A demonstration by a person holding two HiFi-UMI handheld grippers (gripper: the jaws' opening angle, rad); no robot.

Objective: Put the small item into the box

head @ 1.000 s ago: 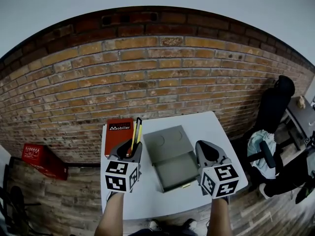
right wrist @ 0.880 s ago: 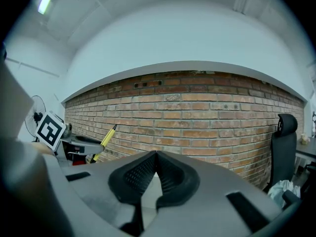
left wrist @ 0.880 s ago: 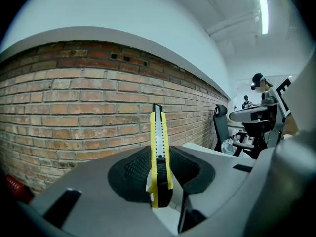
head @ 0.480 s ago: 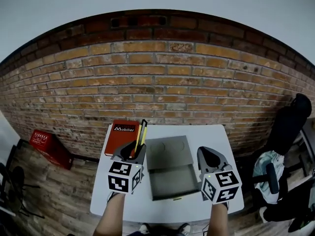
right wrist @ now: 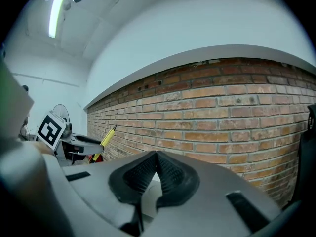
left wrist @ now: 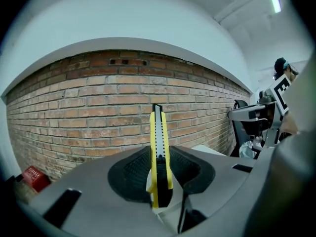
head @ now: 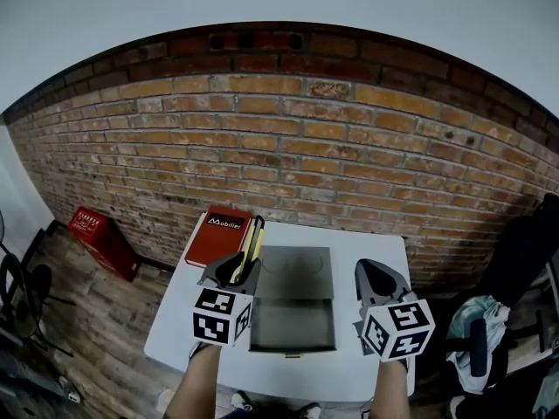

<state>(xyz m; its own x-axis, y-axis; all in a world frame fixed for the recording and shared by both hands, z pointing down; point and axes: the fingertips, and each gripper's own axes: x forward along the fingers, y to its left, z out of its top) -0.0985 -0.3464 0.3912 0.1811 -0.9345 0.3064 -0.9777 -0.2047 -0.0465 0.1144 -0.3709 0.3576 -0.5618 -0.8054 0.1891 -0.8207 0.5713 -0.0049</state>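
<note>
At the lower centre of the head view, the left gripper clamps the yellow utility knife between its jaws, just left of the open grey box on the white table, while the right gripper, jaws pressed together on nothing, hovers at the box's right, with a red book at the table's upper left.

We log left claw and right claw: grey moulded shells, tapering forward | black ribbed pads line the inner faces | white cube with black square markers at each rear
</note>
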